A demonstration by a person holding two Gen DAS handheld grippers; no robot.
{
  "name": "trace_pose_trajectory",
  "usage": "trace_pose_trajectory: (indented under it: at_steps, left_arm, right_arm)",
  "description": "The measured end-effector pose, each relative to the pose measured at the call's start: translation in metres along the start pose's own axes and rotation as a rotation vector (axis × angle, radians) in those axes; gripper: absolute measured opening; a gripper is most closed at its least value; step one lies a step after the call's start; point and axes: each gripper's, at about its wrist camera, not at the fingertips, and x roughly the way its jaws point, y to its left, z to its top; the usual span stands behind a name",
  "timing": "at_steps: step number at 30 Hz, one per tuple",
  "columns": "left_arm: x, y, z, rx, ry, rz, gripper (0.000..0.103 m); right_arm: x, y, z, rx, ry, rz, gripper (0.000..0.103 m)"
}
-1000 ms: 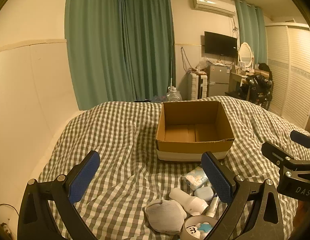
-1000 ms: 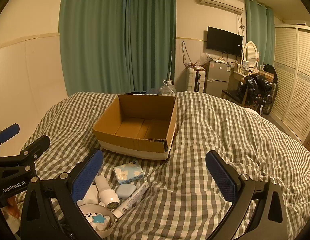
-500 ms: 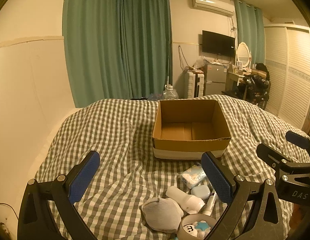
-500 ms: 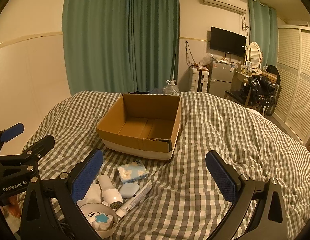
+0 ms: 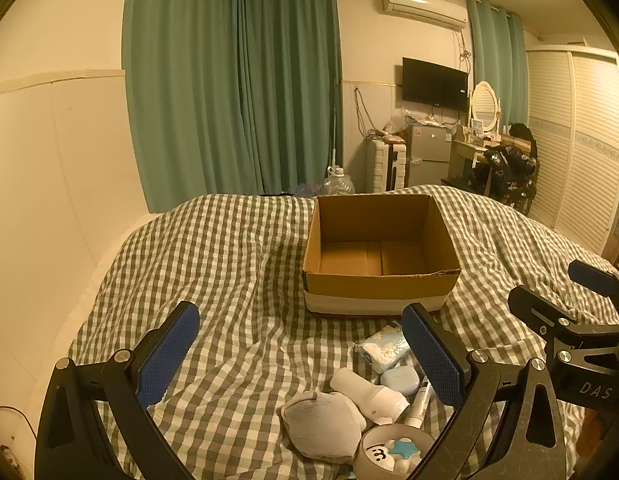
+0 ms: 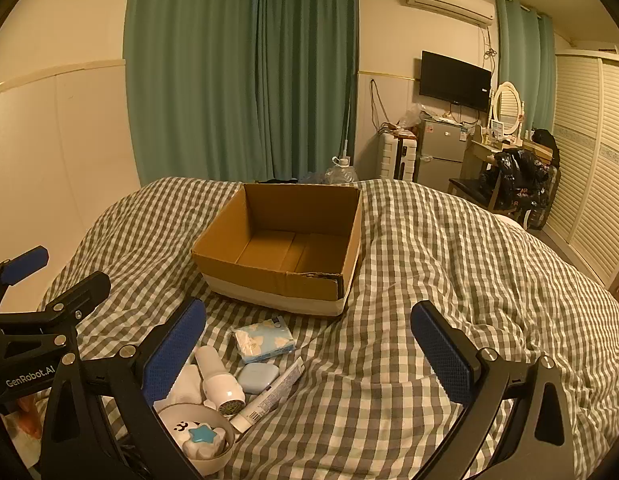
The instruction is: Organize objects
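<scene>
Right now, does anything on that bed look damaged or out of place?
Yes: the cardboard box has a torn, ragged near rim at its right corner. Small toiletries lie loose on the checked blanket in front of it, none inside.

Left gripper (image 5: 299, 350) hangs level with its blue-padded fingers (image 5: 168, 354) spread wide, nothing between them; right gripper (image 6: 309, 350) sits alongside, just to its right, jaws equally wide and bare, both pointing forward and tilted slightly down, neither touching anything
</scene>
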Motion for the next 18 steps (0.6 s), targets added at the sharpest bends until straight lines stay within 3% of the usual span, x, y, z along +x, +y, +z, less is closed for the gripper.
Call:
trace_pose_trajectory:
  at_steps: [18]
  left_arm:
    - [0.0013, 0.0019, -0.0033, 0.003, 0.001, 0.015, 0.103]
  right_arm:
    - [0.0016, 0.002, -0.0007, 0.004, 0.001, -0.004, 0.103]
